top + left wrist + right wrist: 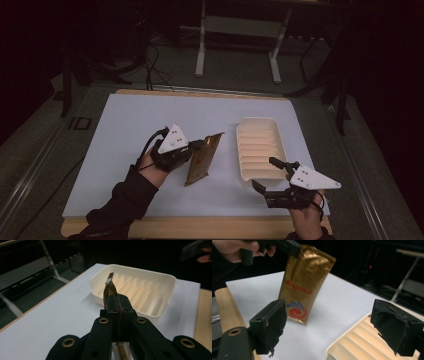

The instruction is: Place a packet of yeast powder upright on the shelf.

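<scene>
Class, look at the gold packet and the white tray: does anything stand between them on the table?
Nothing visible does. The gold packet, clamped in the left hand-held gripper, stands left of the white tray, with bare white table surface between them.

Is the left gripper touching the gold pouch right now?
Touching. In the left gripper view, the left gripper has its jaws shut on the top edge of the gold pouch.

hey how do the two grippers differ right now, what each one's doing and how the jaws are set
The left gripper has its jaws shut on the top edge of the gold pouch; the right gripper has its jaws spread wide and grips nothing. The left is over the white mat beside the cream tray; the right is at the tray's near end. Both are black, hand-held, with grey plates on top.
</scene>
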### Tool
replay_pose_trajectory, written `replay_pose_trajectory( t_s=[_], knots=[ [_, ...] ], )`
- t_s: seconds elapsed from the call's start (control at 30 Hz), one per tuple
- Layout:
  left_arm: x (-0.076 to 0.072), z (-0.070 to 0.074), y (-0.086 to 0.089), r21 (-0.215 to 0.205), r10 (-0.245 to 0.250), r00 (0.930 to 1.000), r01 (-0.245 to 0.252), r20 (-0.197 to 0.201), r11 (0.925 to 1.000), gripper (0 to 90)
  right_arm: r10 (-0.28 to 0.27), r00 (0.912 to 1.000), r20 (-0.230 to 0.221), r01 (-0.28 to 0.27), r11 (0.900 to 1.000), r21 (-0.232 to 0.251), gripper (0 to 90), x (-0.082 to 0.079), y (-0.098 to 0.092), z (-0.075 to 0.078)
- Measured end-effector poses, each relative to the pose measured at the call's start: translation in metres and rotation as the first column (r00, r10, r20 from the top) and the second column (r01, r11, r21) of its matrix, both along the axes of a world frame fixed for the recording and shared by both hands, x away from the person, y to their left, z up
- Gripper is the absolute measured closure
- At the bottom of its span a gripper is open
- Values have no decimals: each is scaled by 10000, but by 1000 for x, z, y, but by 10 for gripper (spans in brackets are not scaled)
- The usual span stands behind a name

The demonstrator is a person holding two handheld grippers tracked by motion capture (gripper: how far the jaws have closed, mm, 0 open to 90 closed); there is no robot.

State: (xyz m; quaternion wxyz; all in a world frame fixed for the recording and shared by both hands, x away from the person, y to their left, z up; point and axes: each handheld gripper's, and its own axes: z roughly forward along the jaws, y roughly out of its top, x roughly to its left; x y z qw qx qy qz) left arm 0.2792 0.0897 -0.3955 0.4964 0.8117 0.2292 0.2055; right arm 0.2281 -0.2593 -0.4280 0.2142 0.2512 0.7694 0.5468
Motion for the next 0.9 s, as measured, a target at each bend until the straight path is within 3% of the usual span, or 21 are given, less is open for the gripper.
replay_pose_trajectory(
  t_s=[0.17, 0.2, 0.37, 0.4, 0.43, 0.57, 0.6, 0.77, 0.9],
  knots=[
    [-4, 4, 2, -115, -200, 9996, 202, 183, 9997, 900, -149, 9998, -118, 146, 9994, -304, 116, 4, -2, 6],
    [-6, 8, 3, -364, -476, 9984, 486, 300, 9982, 900, -64, 9995, -299, 58, 9998, -198, 128, 7, -5, 11],
    [-11, 16, 1, -514, -822, 9950, 851, 562, 9950, 900, 585, 9968, -548, -585, 9983, 22, 102, 11, -5, 17],
    [-14, 20, 0, -563, -917, 9934, 957, 692, 9938, 900, 406, 9976, -568, -399, 9991, 141, 102, 13, -1, 20],
    [-15, 22, -1, -634, -1014, 9917, 1065, 789, 9923, 900, 684, 9957, -620, -673, 9975, 199, 98, 14, 0, 21],
    [-20, 28, -1, -978, -1364, 9856, 1461, 998, 9844, 900, 957, 9933, -654, -952, 9954, 107, 100, 18, 5, 24],
    [-22, 31, 0, -1231, -1491, 9831, 1618, 1061, 9791, 900, 1099, 9914, -713, -1094, 9939, 118, 134, 22, 8, 26],
    [-26, 36, -1, -1274, -1663, 9790, 1810, 1183, 9752, 900, 1471, 9855, -850, -1456, 9891, 237, 132, 30, 14, 34],
    [-36, 43, -5, -1343, -1928, 9706, 2122, 1440, 9680, 900, 1884, 9778, -918, -1866, 9821, 273, 137, 38, 25, 43]
  ],
)
